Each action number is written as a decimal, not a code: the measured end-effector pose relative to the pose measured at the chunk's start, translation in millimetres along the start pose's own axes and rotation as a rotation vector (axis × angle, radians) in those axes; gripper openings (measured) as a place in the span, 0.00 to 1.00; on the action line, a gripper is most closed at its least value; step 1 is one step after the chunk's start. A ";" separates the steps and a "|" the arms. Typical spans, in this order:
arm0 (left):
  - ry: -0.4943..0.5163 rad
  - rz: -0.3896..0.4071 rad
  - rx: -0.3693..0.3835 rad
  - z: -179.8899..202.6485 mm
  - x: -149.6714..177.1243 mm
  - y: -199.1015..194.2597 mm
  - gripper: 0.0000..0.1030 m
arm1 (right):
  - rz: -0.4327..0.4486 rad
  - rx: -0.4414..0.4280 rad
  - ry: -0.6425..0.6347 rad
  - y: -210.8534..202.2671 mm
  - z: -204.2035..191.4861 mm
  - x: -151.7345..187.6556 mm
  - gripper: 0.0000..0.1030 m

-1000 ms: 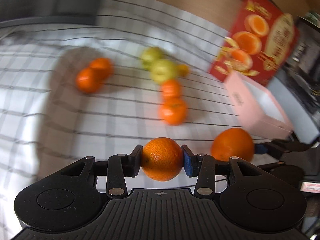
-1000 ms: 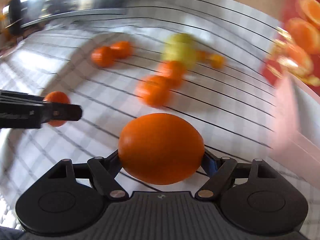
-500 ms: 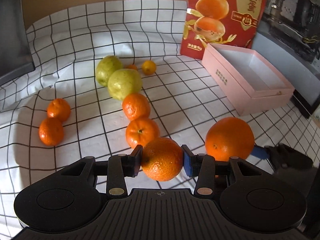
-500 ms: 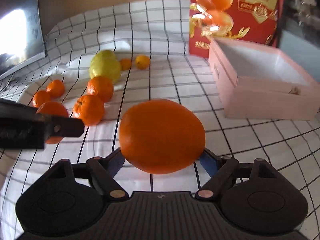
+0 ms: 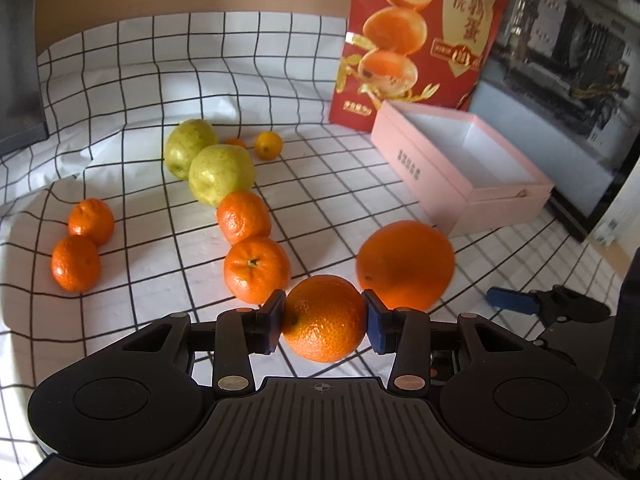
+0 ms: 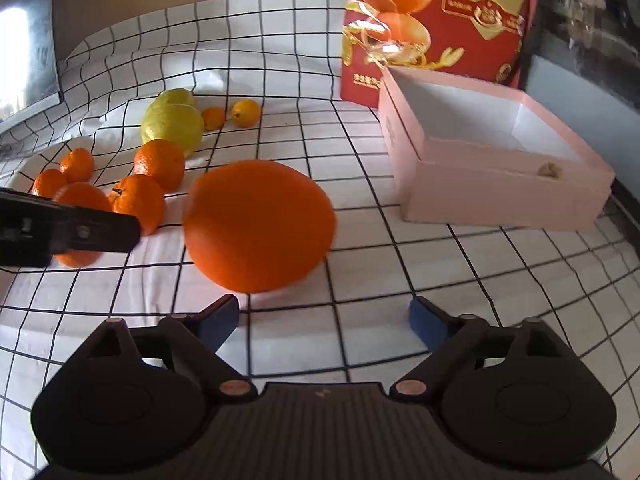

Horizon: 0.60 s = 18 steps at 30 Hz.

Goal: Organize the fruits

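Observation:
My left gripper is shut on a small mandarin, held just above the checked cloth. My right gripper has its jaws opening wide, with nothing between the blue pads. The large orange lies on the cloth just beyond its fingertips, touching neither pad. In the left wrist view the large orange sits right of the held mandarin, with the right gripper's blue fingertip beside it. The left gripper's finger and its mandarin show at the left edge of the right wrist view.
An open pink box stands at the right, a red printed bag upright behind it. Two yellow-green fruits, several mandarins and small kumquats lie on the cloth to the left.
The right gripper's jaws spread and let go of the large orange, which now rests on the cloth ahead. The left gripper kept its mandarin. Both views rolled level and sharpened.

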<state>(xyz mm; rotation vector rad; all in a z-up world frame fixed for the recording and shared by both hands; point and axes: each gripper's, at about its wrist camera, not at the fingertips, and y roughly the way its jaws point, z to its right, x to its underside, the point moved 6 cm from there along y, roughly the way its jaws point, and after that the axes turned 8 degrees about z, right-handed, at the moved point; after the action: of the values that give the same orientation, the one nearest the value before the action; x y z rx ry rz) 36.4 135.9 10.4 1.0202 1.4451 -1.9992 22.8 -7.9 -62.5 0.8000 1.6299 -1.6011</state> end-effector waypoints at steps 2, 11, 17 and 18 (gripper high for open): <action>-0.017 0.019 -0.002 -2.1 0.5 -4.2 0.45 | 0.006 -0.022 -0.013 -1.5 3.8 2.6 0.95; -0.120 0.061 -0.137 -33.0 17.9 -41.1 0.45 | -0.041 -0.090 -0.072 -4.2 7.0 4.8 1.00; -0.226 0.075 -0.289 -51.8 27.0 -48.5 0.45 | -0.071 -0.234 -0.170 -18.1 5.0 -16.3 0.86; -0.242 0.071 -0.313 -52.9 27.5 -47.9 0.45 | -0.046 -0.249 -0.194 -21.5 0.9 -24.0 0.86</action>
<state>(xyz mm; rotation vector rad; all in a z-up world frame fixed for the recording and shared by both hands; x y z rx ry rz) 0.0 203.1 8.1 0.6617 1.5038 -1.7093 18.4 -8.6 -30.6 0.4674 1.6737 -1.4221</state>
